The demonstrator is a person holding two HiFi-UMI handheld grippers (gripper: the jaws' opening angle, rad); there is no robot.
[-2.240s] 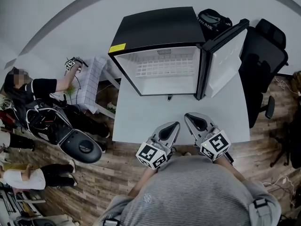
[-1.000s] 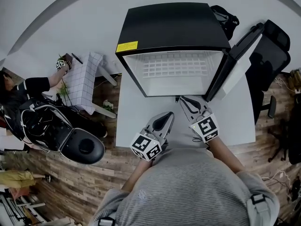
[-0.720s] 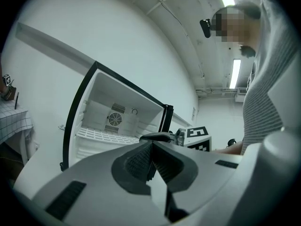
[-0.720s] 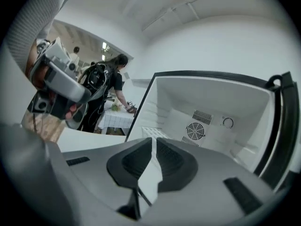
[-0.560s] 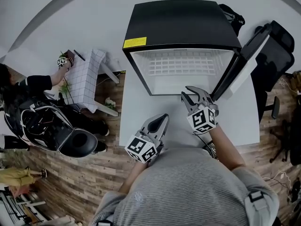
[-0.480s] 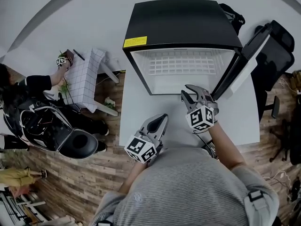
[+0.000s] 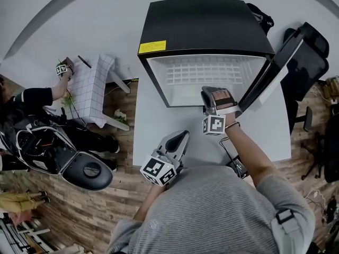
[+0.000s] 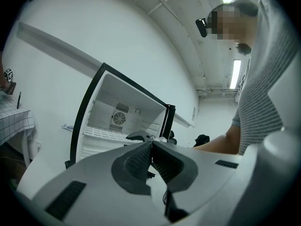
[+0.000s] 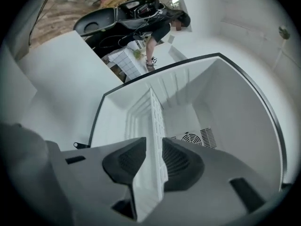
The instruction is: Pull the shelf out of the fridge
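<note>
A white counter stands on a wood-plank floor, with a black office chair at its right side and a black bag farther back by the wall. To the left, a person in a black short-sleeved top reaches toward a small table draped in a checked cloth. A rounded black object lies on the floor near them.

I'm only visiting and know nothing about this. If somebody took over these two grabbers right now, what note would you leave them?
Left gripper: shut, empty, idle over the table.
Right gripper: turned sideways, seemingly clamped on the front edge of the shelf.
Fridge: door open, shelf still inside.
Left to do: pull the shelf straight out.
</note>
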